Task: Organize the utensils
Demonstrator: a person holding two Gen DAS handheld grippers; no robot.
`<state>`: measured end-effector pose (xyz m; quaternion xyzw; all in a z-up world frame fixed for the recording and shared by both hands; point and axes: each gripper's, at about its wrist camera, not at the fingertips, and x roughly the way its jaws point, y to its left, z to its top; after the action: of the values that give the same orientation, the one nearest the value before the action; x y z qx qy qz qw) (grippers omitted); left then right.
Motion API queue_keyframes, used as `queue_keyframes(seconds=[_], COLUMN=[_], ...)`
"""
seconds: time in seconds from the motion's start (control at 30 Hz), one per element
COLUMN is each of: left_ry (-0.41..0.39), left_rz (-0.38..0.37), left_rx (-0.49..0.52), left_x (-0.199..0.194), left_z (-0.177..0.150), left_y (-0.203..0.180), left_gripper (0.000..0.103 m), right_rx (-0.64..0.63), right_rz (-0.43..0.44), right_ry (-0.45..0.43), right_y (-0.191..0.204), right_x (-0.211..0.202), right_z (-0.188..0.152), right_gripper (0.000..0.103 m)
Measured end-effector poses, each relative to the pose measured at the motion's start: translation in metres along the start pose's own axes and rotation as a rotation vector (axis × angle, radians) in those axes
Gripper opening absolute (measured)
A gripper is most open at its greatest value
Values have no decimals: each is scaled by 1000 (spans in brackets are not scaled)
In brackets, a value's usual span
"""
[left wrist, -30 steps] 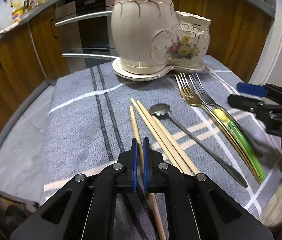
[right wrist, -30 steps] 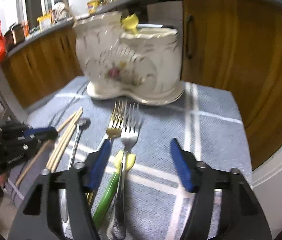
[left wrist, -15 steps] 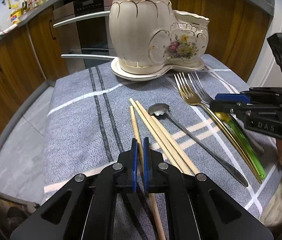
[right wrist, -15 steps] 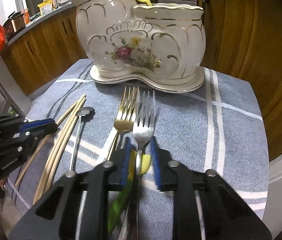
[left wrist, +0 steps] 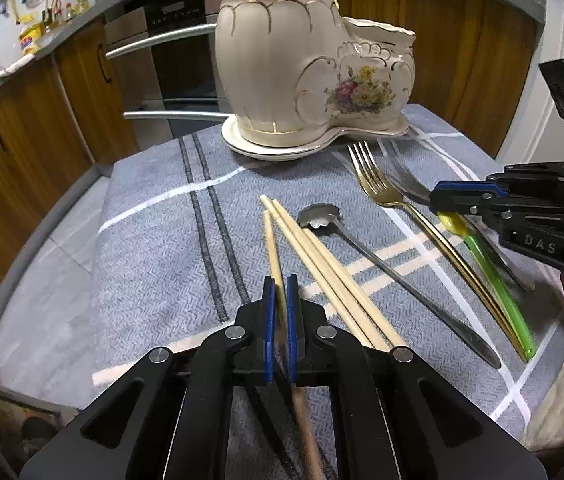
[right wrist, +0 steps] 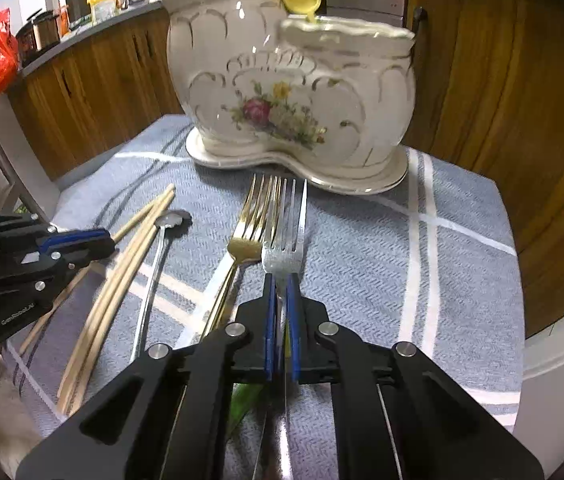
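Chopstick [left wrist: 273, 248] pinched between the blue pads of the left gripper [left wrist: 280, 304]: one wooden stick, its tip pointing away from the gripper toward the ceramic holder [left wrist: 306, 64], its other end running back under the gripper body. Just to the right of that gripper lie three more chopsticks [left wrist: 322, 268] in a loose bundle on the grey cloth [left wrist: 153, 248], and beyond them, further right, a dark spoon [left wrist: 382, 260] with its scalloped bowl toward the holder.

Over on the right side, the right gripper [right wrist: 281, 308] has just been closing and its pads now press on the neck of the silver fork [right wrist: 286, 232], whose tines point ahead toward the holder. Touching the fork on its left lies a gold fork [right wrist: 247, 228], tines the same way. A green-handled utensil [left wrist: 494, 280] with a yellow part lies under the right gripper, beside the gold fork's handle; what kind of utensil it is cannot be told.

Ahead of both grippers the white holder with gold trim and a flower print stands on its matching saucer, at the far end of the cloth. A yellow piece [right wrist: 300, 0] sticks up from it. Wooden cabinets [right wrist: 502, 100] rise behind the table.
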<state>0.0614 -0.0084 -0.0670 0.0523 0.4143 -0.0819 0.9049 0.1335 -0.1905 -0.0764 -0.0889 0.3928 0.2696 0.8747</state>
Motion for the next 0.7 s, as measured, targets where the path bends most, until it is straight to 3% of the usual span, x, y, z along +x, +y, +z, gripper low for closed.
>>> queue_keyframes(seconds=[0.43,0.7], left_ry=[-206,-231], left_rz=[-31,-39], left_rx=[-67,-65], left_x=[-37,-39], left_z=[9,12], left_y=[9,10], left_gripper=[5,5], right_rx=[-3,-26], right_rz=[47,31], right_ry=[-233,-310], right_y=[-9,-7], right_x=[-59,-74], right_z=[3,3], right_gripper=[5,5])
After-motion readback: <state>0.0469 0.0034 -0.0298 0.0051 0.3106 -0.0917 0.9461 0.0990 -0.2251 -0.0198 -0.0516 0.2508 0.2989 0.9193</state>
